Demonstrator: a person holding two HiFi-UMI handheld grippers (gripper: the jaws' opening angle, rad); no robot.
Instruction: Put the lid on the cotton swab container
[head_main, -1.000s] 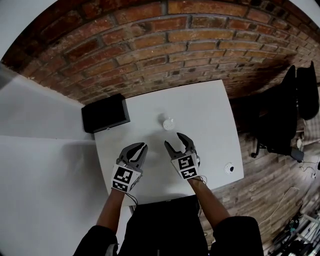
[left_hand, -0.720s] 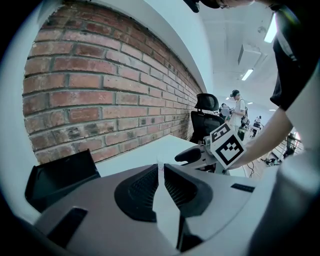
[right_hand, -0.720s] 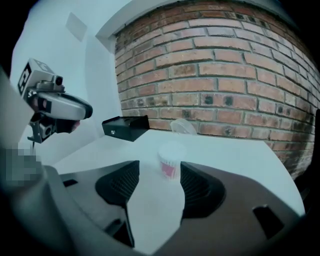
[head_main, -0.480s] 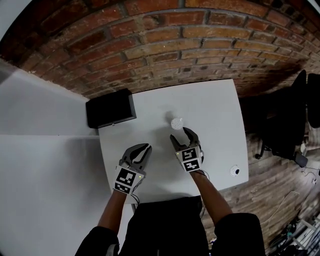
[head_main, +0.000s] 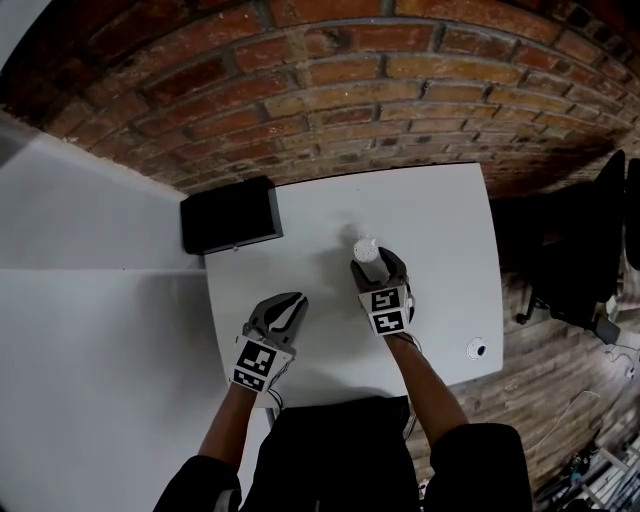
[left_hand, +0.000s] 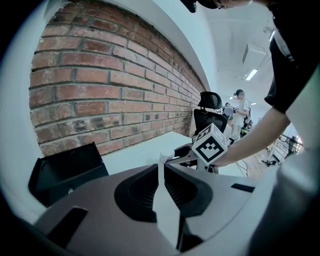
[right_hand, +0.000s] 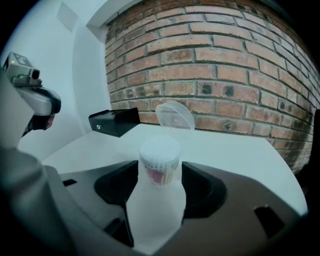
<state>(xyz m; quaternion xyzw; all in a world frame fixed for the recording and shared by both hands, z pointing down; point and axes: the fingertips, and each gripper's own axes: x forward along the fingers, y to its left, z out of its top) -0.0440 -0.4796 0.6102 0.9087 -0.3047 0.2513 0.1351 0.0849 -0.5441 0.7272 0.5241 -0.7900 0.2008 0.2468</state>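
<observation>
The right tongs have just been opening wide. The cotton swab container stands between them on the counter, not squeezed yet. Its clear lid tilts up just behind. The left tongs are pressed together and empty, probably waiting.

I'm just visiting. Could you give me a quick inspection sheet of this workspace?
Surface: white table against the brick wall.
Job's things: cotton swab container, uncapped; clear lid behind it.
Clutter: black box; small round object near the table's corner.
Grippers: right gripper open, jaws have just been opening, container between them; left gripper shut, empty.
Cables: thin wire at the left wrist.
Surroundings: brick wall, office chair.
</observation>
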